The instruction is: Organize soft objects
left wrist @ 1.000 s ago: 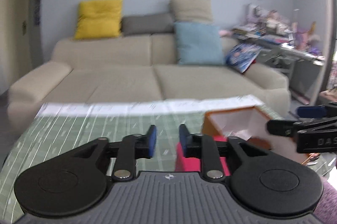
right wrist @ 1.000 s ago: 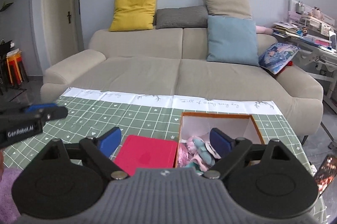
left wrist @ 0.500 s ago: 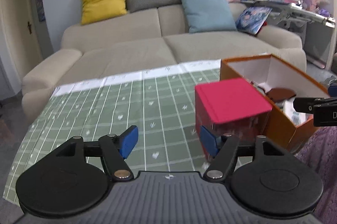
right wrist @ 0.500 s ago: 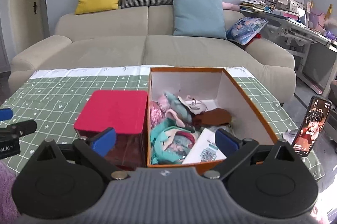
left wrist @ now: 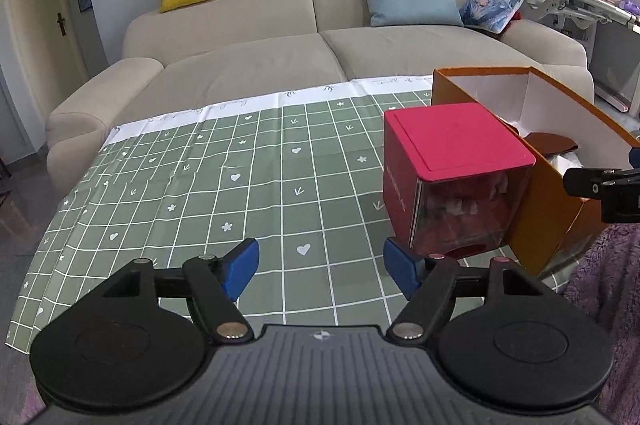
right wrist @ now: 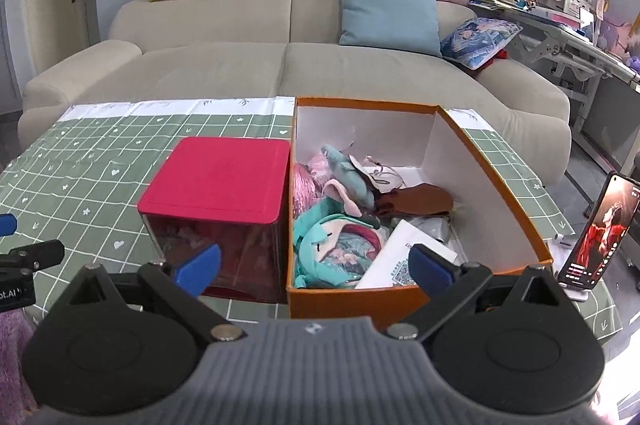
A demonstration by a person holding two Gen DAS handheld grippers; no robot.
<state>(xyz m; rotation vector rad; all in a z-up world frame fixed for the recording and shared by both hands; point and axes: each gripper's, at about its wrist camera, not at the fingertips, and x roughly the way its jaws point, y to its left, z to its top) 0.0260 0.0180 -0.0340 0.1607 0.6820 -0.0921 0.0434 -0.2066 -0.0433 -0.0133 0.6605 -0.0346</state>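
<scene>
Plush toys (right wrist: 336,225) fill the orange box (right wrist: 500,201) beyond the spread right gripper (right wrist: 316,269).

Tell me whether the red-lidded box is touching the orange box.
Cannot tell. In the right wrist view the red-lidded box stands tight against the orange box wall with no visible gap, but contact itself isn't plainly shown.

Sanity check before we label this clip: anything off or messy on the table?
Nothing spilled or damaged. The soft toys lie in a jumbled heap inside the open orange box, with a printed card among them. The red-lidded box sits shut against it. Both grippers are open, empty.
</scene>
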